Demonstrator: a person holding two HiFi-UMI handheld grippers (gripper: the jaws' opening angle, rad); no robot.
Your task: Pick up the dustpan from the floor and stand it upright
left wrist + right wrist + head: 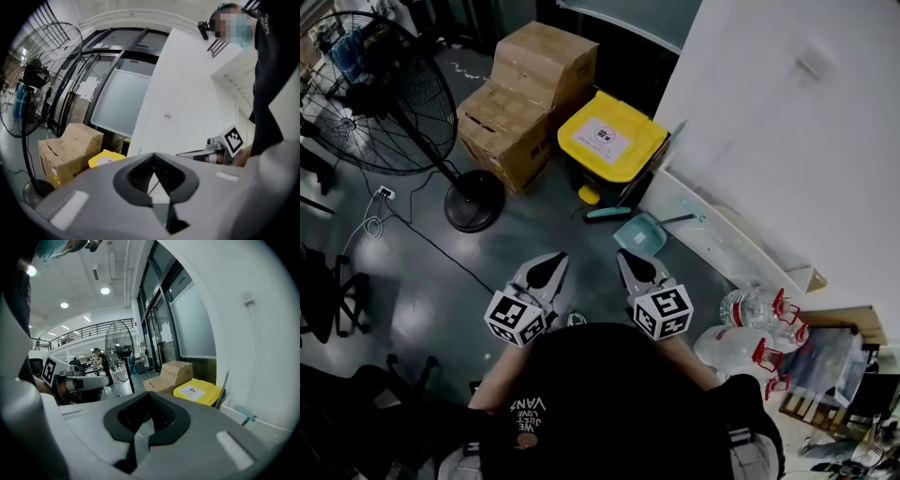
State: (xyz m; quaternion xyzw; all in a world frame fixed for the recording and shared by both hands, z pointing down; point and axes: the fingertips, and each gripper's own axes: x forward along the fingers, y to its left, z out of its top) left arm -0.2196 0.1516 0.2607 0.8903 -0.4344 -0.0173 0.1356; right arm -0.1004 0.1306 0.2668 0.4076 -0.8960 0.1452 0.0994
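Observation:
The teal dustpan [639, 234] lies on the dark floor by the white wall, its thin dark handle [678, 219] pointing right. A teal grip [607, 213] lies just left of it; in the right gripper view a teal grip [244, 412] shows low at the wall. My left gripper [557, 257] and right gripper [624, 254] hover side by side nearer to me than the dustpan, both apart from it. Both are shut with nothing between the jaws, as the left gripper view [153, 155] and the right gripper view [149, 394] show.
A yellow-lidded bin [609, 139] stands just beyond the dustpan, with cardboard boxes [525, 94] to its left. A floor fan [473, 199] stands at left, its cable [422, 234] trailing across the floor. A white board [712, 239] leans along the wall. Water bottles [759, 309] stand at right.

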